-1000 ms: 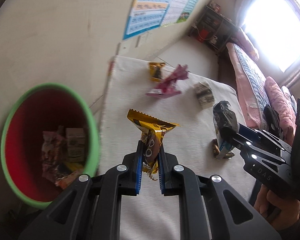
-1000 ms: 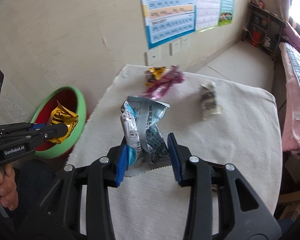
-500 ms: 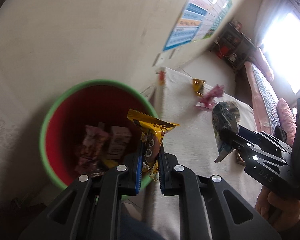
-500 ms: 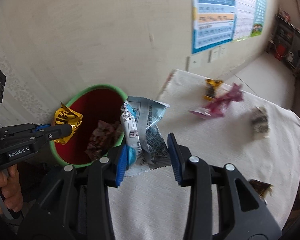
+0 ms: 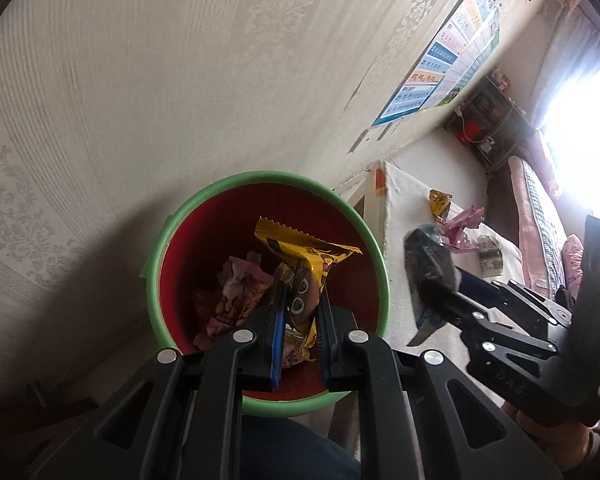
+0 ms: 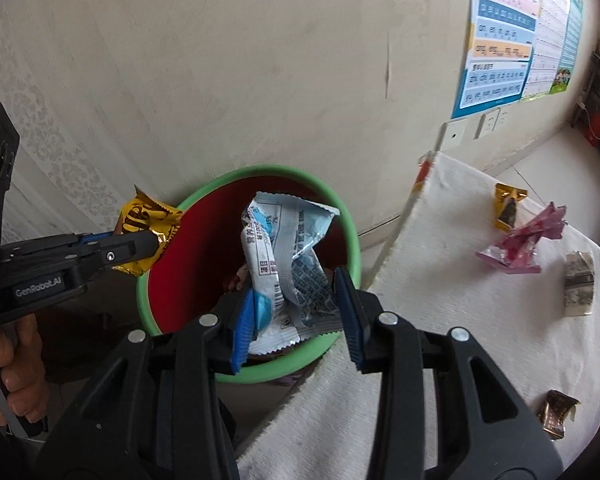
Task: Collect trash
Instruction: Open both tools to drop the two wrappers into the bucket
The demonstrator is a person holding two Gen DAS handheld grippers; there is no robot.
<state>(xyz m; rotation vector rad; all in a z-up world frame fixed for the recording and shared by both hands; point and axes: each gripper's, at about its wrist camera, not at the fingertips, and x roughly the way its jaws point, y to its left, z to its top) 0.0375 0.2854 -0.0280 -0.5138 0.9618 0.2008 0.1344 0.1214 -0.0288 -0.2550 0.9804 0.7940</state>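
Both hand-held grippers now reach the bin (image 5: 204, 216) at frame centre: left hand-held gripper (image 5: 300, 312) clamps a yellow wrapper (image 5: 300, 256), right hand-held gripper (image 6: 296, 312) a blue-white packet (image 6: 284, 248), ready to drop.

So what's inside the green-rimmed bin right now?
In the bin: a pink snack wrapper and other crumpled packets low down. The held yellow wrapper and left gripper cover the rest of the bottom.
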